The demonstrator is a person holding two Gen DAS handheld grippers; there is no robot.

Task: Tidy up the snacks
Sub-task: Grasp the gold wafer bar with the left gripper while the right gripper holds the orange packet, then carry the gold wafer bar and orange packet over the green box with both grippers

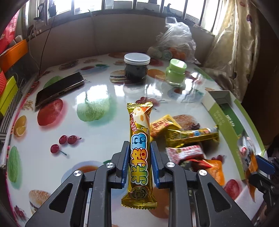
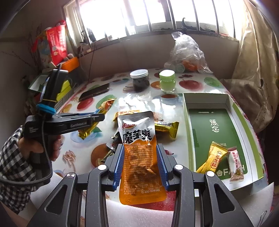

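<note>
**Over a fruit-print table: two snack packets gripped**

Beneath a barred window [image 2: 139, 15], with a curtain [image 2: 258, 69] hanging at the right, a glossy fruit-print table [image 1: 97, 90]. At its right edge, an open green-lined box [image 2: 214, 125] holding two small packets. Held by a hand [image 2: 34, 148] in a checked sleeve [image 2: 12, 165]: left gripper [image 1: 140, 153], angled downward, clenched on a gold snack bar [image 1: 140, 139] lifted clear of the tabletop. Right gripper [image 2: 140, 164], also tilted down, clamped on an orange pouch [image 2: 139, 157] beside the box. Between them, loose snacks [image 1: 190, 136] in a heap. Farther back: a plastic bag [image 1: 176, 40], phone [image 1: 59, 88], dark jar [image 1: 136, 68], green jar [image 1: 176, 71].
</note>
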